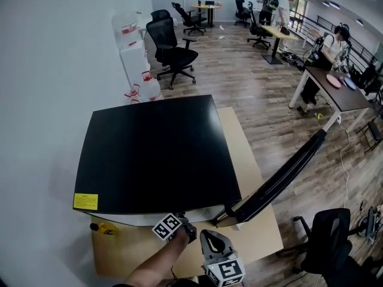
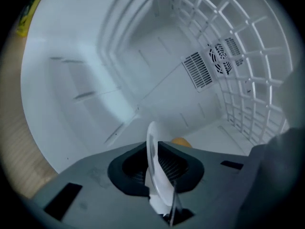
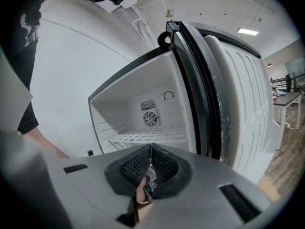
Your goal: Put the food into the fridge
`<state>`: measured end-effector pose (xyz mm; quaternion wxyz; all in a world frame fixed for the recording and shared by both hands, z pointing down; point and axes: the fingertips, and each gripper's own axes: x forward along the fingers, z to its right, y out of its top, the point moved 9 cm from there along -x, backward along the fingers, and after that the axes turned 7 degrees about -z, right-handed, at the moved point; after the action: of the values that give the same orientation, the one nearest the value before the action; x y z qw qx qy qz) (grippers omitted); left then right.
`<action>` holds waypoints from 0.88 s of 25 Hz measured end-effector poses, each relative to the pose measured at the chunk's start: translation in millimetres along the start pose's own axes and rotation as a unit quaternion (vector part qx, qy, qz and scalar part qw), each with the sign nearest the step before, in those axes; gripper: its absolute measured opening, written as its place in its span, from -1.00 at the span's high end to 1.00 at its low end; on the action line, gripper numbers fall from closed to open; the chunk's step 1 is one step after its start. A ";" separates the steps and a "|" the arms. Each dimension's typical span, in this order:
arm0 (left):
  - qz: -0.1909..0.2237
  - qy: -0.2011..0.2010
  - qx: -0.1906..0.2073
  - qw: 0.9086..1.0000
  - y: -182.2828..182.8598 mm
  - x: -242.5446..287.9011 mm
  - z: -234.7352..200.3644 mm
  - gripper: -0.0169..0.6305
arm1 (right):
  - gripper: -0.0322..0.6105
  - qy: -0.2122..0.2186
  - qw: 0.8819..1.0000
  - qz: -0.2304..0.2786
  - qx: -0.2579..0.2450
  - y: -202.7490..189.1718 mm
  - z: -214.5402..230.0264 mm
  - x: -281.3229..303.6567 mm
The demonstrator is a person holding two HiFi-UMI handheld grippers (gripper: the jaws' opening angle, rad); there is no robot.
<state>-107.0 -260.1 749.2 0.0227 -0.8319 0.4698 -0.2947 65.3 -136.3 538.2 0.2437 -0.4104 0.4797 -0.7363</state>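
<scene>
One black-topped fridge (image 1: pixel 155 154) stands on one light tabletop (image 1: pixel 236 133), with one door (image 1: pixel 281 178) open toward four o'clock. Inside are one wire shelf (image 3: pixel 147 137) and one round fan (image 3: pixel 150 119). Two hand-held grippers show at six o'clock: the left hand-held gripper (image 2: pixel 153 149), with one white plate (image 2: pixel 151 132) between its jaws, and the right hand-held gripper (image 3: pixel 151 151). One yellow bottle (image 1: pixel 105 228) lies at seven o'clock. Three people (image 1: pixel 267 3) and three more tabletops (image 1: pixel 335 91) are between twelve and two o'clock. There are at least six black office chairs (image 1: pixel 173 49). The water jugs (image 1: pixel 134 58) at eleven o'clock are too jumbled to count.
</scene>
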 end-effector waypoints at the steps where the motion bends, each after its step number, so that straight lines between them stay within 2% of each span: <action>1: -0.006 0.008 0.014 1.000 0.4 0.7 0.8 0.86 | 0.71 0.000 1.000 -0.001 -0.002 -0.3 -0.3 -0.7; 6: -0.040 0.033 0.038 0.998 4.8 6.3 -0.5 0.86 | 0.71 -0.002 1.000 -0.013 -0.012 -0.6 0.2 -2.3; 10: -0.048 0.032 0.079 0.995 12.8 11.3 4.5 0.85 | 0.71 -0.004 1.000 -0.014 -0.004 3.0 2.4 -4.2; 15: -0.061 0.032 0.105 0.992 19.2 19.8 11.8 0.56 | 0.71 -0.004 1.000 -0.005 -0.003 4.1 5.3 -0.2; 18: -0.063 0.039 0.120 0.990 17.3 20.2 11.2 0.55 | 0.71 -0.014 1.000 -0.014 -0.004 1.5 8.2 0.4; 22: -0.072 0.073 0.179 0.978 16.9 22.9 12.2 0.40 | 0.71 -0.016 1.000 -0.014 -0.003 -3.1 11.8 1.7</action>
<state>-104.9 -290.7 744.6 0.1155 -0.8222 0.3482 -0.4351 74.4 -142.3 544.1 0.2397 -0.4293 0.4721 -0.7317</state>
